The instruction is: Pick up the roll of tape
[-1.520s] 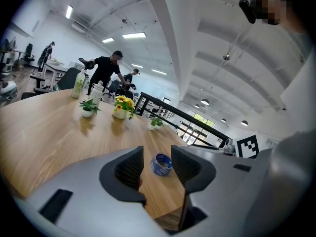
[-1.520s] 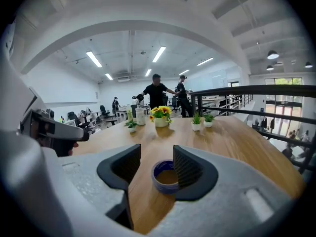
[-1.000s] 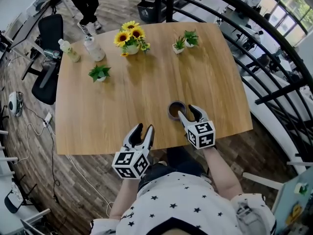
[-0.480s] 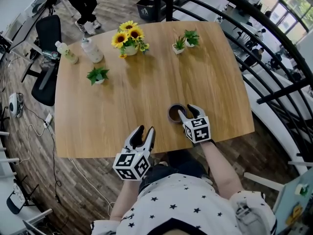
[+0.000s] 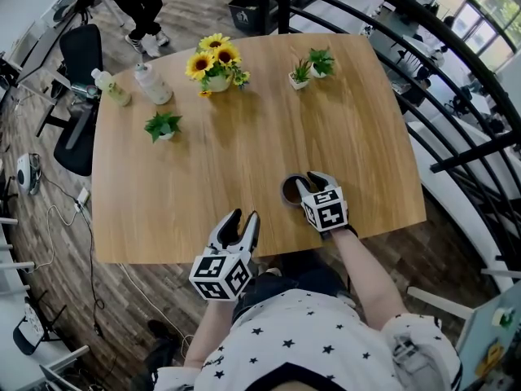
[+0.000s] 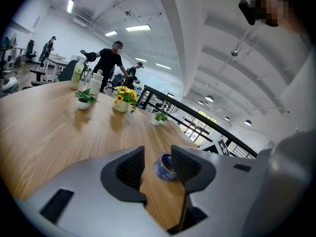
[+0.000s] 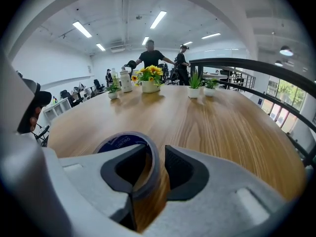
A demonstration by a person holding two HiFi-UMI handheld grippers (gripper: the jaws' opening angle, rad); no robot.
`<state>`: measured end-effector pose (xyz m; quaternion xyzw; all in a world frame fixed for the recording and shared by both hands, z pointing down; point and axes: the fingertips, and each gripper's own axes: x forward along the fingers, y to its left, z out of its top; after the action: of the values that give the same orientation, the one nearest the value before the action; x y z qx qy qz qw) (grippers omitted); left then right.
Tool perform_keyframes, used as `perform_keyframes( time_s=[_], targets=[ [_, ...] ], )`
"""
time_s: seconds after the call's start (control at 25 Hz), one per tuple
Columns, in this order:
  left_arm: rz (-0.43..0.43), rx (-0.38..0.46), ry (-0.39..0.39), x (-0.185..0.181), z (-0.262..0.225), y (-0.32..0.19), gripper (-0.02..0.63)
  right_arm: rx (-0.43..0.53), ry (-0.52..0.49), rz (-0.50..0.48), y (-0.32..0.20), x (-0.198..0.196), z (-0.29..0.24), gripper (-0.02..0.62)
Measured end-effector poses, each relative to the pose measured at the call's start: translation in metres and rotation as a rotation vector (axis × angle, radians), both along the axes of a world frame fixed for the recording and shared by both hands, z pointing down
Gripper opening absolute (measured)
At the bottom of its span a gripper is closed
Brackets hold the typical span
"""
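Observation:
The roll of tape, brown with a blue printed core, lies flat on the wooden table near its front edge. My right gripper is lowered onto the roll's near side. In the right gripper view the tape has its wall between the jaws, the left jaw inside the ring and the right jaw outside. The jaws of the right gripper are closing, with a thin gap still at the right pad. My left gripper hangs open at the table's front edge; past the empty left gripper the tape shows.
A pot of sunflowers, three small potted plants and two bottles stand along the far half. A black railing curves past the right side. An office chair and a person are beyond the far left corner.
My right gripper has sunk onto the tape and its jaws have narrowed around the roll's wall. The left gripper has stayed where it was.

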<state>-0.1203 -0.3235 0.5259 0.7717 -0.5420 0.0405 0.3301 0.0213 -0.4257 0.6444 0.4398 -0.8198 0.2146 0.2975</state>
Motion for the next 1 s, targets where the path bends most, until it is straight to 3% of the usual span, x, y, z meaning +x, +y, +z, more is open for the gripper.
perform_keyframes(
  time_s=[0.64,1.0],
  targets=[
    [-0.010,0.010,-0.016,-0.003,-0.006,0.014,0.157,0.001,0.026,-0.001,0.003,-0.002,0.000,0.084],
    [-0.011,0.045,-0.030,-0.006,-0.018,0.043,0.156,0.069,0.013,0.023,0.027,-0.002,-0.027,0.075]
  ],
)
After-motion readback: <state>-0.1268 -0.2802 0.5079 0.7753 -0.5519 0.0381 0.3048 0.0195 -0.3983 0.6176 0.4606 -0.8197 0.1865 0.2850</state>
